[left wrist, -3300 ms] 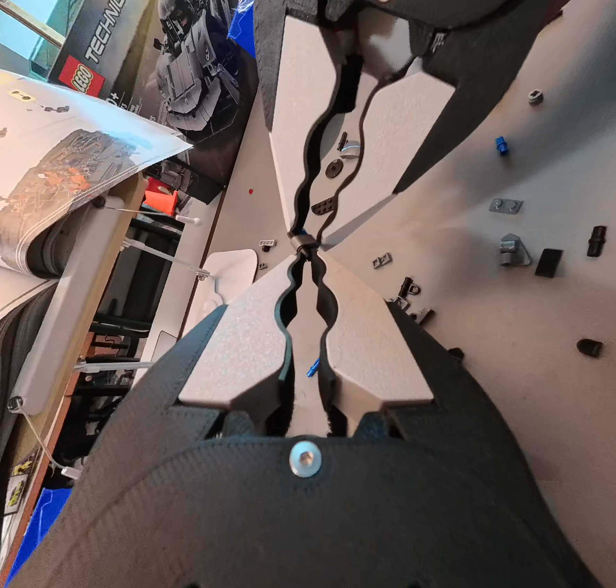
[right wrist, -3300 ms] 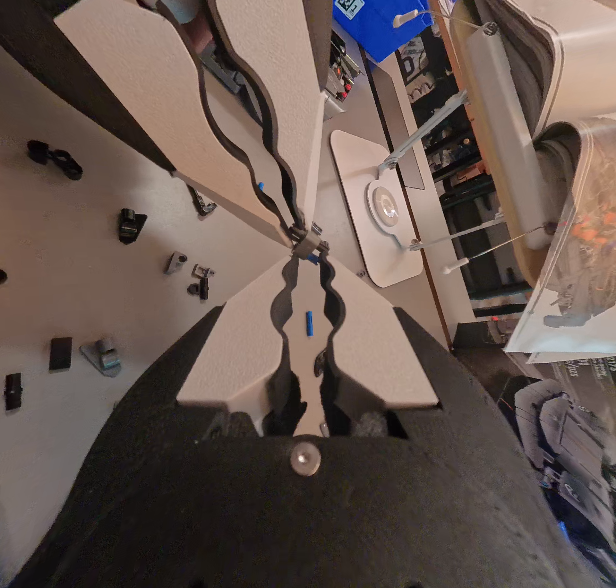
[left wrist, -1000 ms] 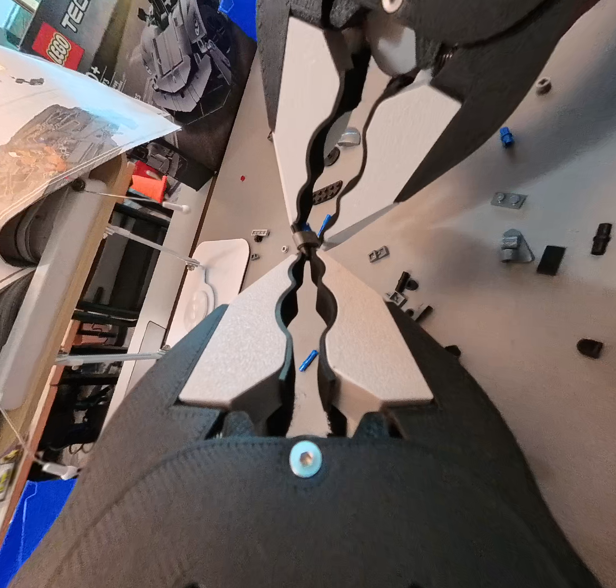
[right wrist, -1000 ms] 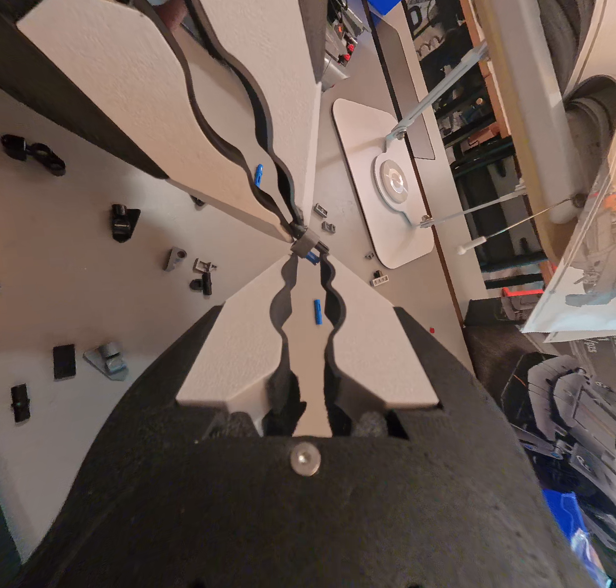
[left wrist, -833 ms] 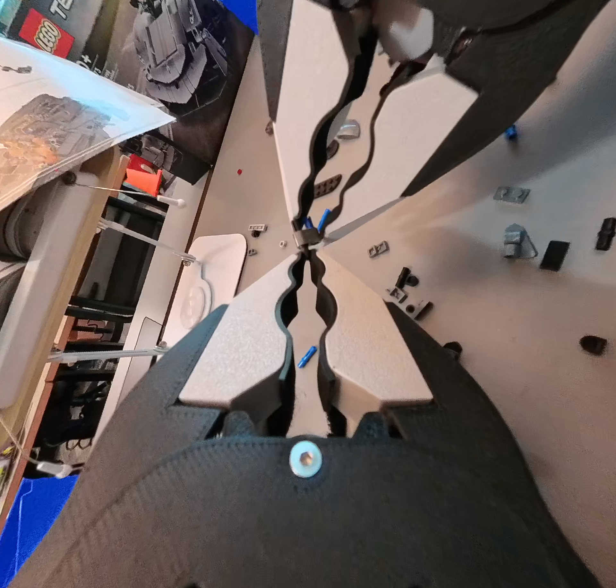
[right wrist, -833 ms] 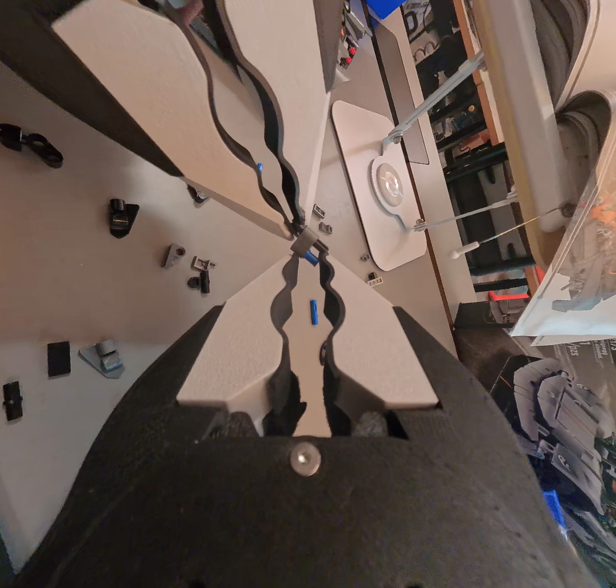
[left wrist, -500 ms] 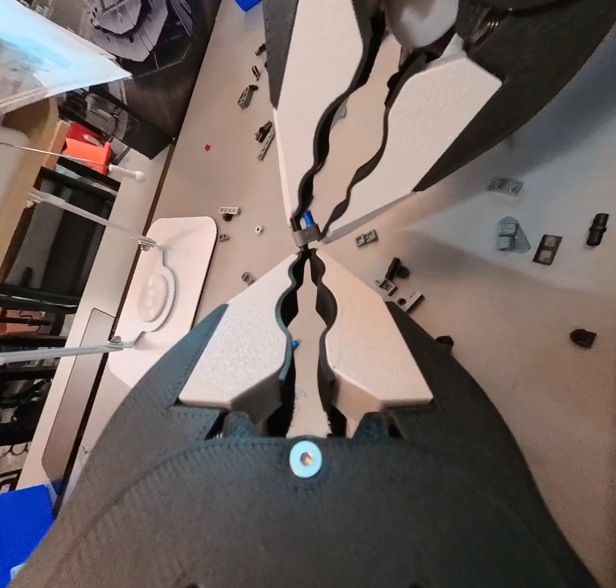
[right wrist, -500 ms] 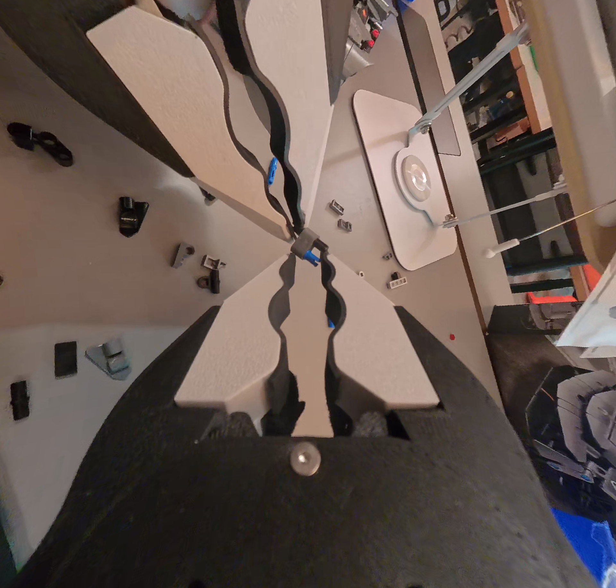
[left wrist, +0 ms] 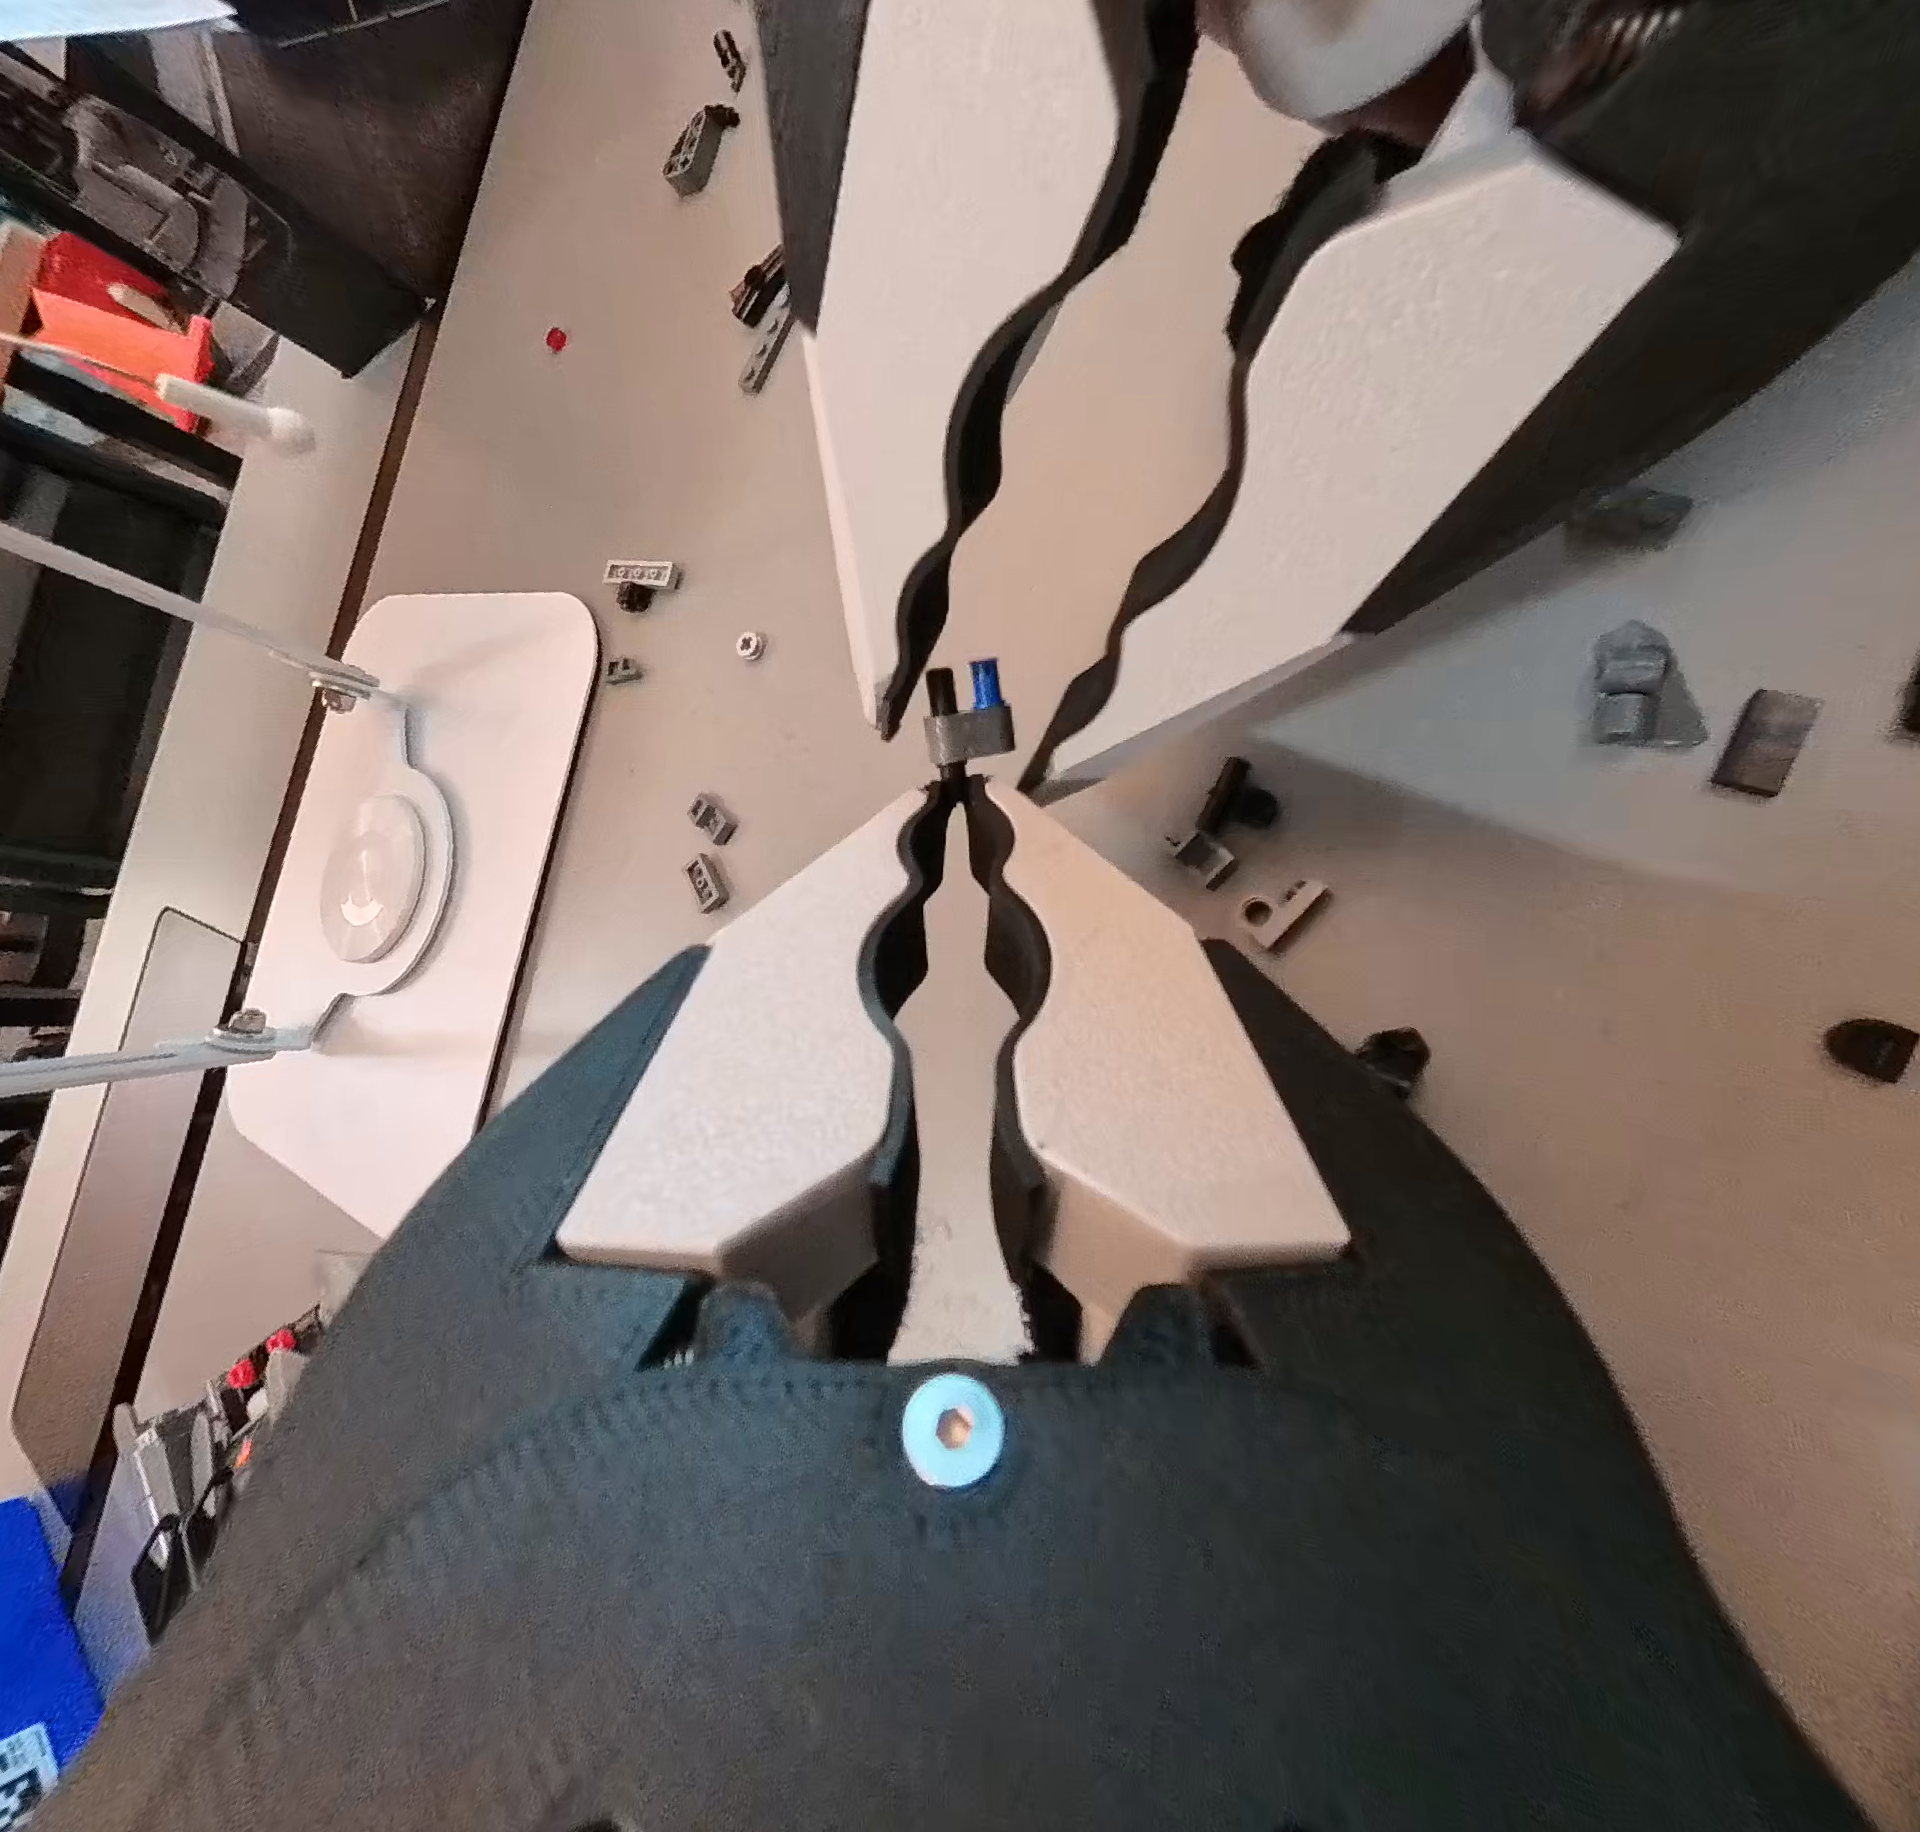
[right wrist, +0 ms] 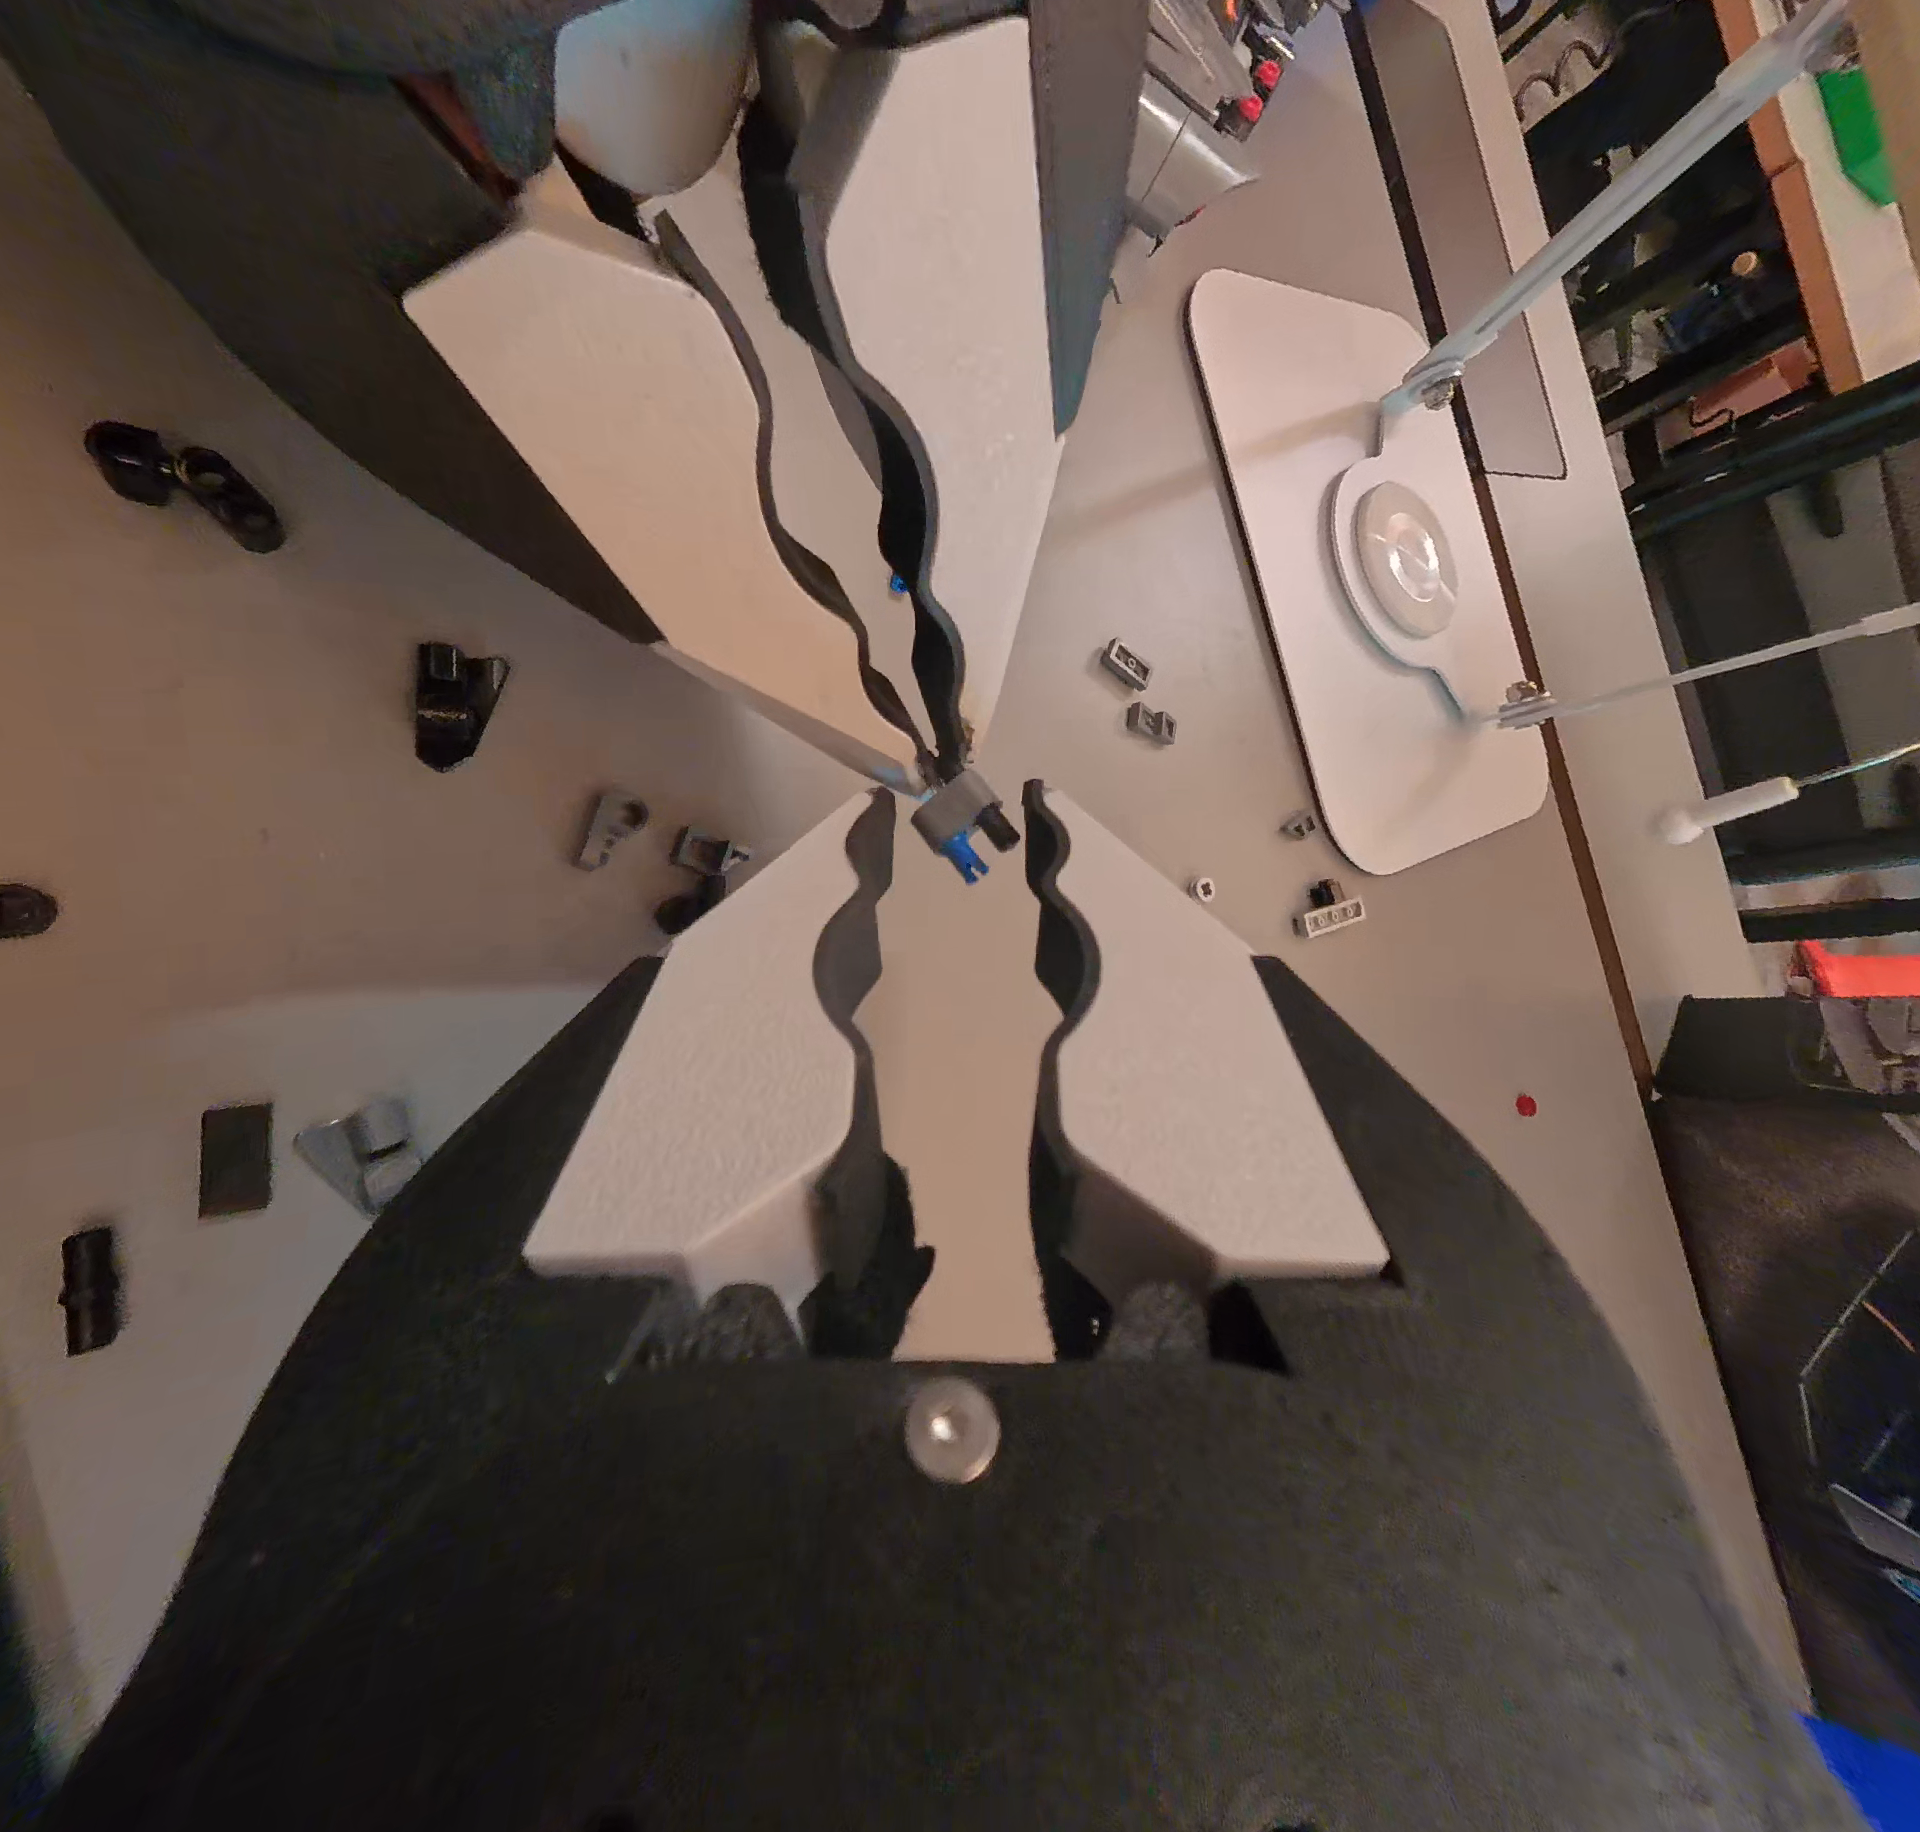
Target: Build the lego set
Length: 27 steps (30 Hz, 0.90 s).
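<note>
A small grey lego connector [left wrist: 968, 733] carries a black pin and a blue pin [left wrist: 982, 681]. My left gripper [left wrist: 951, 793] is shut on the black pin's end below the connector and holds it above the table [left wrist: 1558, 1107]. My right gripper [left wrist: 958, 756] comes from the top, open, with its fingertips on either side of the connector. In the right wrist view the connector [right wrist: 948, 808] with its blue pin [right wrist: 966, 863] hangs between the tips of my open right gripper [right wrist: 956, 795]. There the left gripper [right wrist: 935, 766] pinches it from above.
Loose pieces lie on the table: a grey wedge [left wrist: 1642, 686], a black tile [left wrist: 1766, 754], small grey plates [left wrist: 707, 878], black connectors [right wrist: 182, 483]. A white stand base [left wrist: 416, 847] sits by the table's edge; a red stud [left wrist: 556, 338] lies beyond it. Both grippers' tips are close together, under 4 cm apart. The black tile [left wrist: 1766, 754] is about equally far from each gripper, around 12 cm. It turns up in the right wrist view [right wrist: 229, 1140] as well.
My right gripper has opened and let go of the connector; it was shut on it before. The left gripper keeps hold of it. Both views have swung across the table.
</note>
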{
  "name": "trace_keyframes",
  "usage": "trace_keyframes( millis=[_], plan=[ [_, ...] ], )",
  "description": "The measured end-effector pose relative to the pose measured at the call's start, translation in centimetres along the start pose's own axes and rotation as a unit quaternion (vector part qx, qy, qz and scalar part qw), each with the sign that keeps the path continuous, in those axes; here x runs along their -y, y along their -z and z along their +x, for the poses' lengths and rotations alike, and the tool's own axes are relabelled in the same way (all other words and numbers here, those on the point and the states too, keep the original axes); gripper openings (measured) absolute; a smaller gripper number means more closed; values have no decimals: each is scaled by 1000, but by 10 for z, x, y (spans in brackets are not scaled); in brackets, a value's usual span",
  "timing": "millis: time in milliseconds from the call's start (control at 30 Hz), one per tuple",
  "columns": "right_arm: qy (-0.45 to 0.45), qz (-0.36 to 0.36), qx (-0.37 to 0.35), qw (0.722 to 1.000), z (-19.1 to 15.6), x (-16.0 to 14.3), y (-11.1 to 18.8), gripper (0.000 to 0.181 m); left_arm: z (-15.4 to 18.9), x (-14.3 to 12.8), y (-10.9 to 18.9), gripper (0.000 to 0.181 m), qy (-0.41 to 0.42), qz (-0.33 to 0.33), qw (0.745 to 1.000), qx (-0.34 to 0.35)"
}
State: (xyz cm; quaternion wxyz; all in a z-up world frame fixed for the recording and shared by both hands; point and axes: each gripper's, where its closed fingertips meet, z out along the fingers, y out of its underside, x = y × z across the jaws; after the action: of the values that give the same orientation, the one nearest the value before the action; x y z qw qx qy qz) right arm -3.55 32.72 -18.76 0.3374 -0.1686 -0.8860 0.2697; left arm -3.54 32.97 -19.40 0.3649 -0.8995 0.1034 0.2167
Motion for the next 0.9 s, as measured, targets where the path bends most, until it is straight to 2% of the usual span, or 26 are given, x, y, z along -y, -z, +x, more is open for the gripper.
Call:
trace_keyframes(
  millis=[567,733,900],
  plan=[
    [-21,-2,7,1000,8,-8,-3,29,-4,-7,-4,0,23,-2,1000,-6],
    [-113,60,80,989,11,0,11,31,-7,-7,-3,0,61,18,998,-28],
    [-186,77,148,968,14,-8,16,47,-10,-8,-4,0,96,31,994,-45]
  ],
)
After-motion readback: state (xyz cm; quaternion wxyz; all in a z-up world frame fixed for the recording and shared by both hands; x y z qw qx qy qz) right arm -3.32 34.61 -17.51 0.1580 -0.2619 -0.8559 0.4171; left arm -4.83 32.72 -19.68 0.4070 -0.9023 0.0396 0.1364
